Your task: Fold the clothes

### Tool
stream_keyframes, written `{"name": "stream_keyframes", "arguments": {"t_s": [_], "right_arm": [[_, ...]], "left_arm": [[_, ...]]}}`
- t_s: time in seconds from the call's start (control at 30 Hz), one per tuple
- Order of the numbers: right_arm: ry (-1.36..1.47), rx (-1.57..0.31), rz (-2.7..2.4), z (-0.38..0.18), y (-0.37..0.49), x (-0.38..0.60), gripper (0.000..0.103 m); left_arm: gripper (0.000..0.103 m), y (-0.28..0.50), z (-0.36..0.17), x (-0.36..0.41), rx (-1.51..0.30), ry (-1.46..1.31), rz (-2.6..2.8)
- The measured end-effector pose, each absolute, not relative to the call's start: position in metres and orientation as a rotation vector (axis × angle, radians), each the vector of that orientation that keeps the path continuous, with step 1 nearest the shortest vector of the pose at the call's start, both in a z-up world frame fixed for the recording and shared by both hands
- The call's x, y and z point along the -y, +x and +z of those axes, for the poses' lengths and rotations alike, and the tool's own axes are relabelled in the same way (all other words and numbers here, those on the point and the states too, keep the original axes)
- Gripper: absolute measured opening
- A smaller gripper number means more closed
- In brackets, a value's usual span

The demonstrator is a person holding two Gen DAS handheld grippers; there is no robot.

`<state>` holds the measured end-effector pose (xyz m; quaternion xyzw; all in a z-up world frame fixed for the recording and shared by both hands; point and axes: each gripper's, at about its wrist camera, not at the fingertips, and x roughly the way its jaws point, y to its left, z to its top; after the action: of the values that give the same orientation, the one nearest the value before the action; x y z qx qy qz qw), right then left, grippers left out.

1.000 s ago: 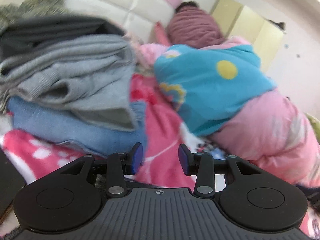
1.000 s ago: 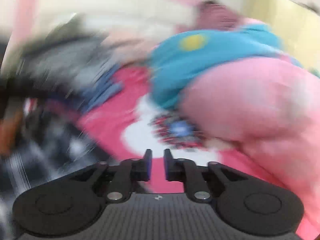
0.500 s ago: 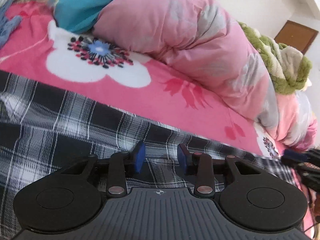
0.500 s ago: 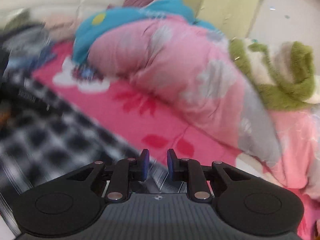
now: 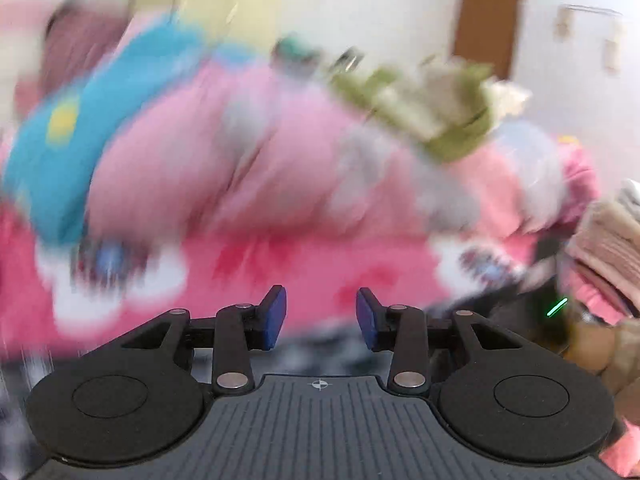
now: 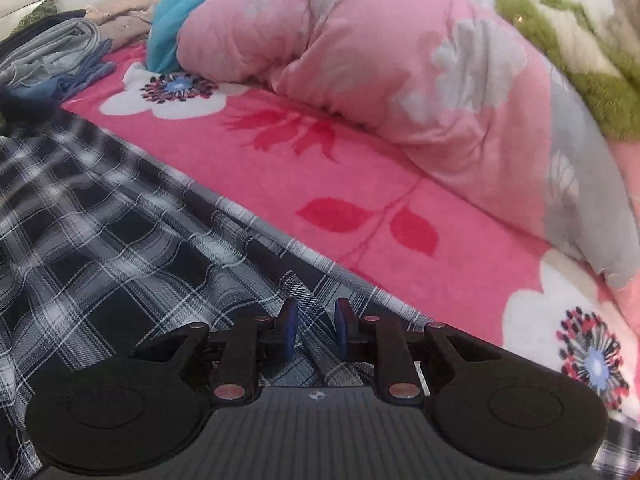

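Left hand-held gripper [image 5: 320, 314] open amid blur; right hand-held gripper [image 6: 313, 330] agape, empty, over half-cropped plaid shirt [image 6: 120, 224].

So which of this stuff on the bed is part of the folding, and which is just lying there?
Folding job:
plaid shirt, spread flat
folded pile, far left
right gripper, open over the shirt
left gripper, open

Just lying about:
pink duvet
blue pillow
green blanket
floral bedspread

A black, grey and white plaid garment [image 6: 120, 240] lies spread flat on the pink bedding, its straight edge running diagonally from upper left to lower right. At far upper left, folded grey and blue clothes [image 6: 56, 64] sit in 1 stack.
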<state>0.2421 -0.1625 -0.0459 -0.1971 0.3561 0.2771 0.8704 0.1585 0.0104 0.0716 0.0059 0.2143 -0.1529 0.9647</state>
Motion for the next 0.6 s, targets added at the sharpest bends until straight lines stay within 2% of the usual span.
{"name": "stream_keyframes", "arguments": {"t_s": [0.1, 0.3, 0.6], "right_arm": [[-0.415, -0.740, 0.573, -0.048, 0.242, 0.161, 0.001], [-0.496, -0.611, 0.507, -0.032, 0.237, 0.151, 0.000], [-0.567, -0.626, 0.436, -0.068, 0.255, 0.138, 0.001]], "left_arm": [[0.042, 0.169, 0.058, 0.010, -0.475, 0.075, -0.307], [0.041, 0.208, -0.030, 0.017, -0.656, 0.187, -0.184], [0.042, 0.228, -0.064, 0.008, -0.714, 0.171, -0.118]]}}
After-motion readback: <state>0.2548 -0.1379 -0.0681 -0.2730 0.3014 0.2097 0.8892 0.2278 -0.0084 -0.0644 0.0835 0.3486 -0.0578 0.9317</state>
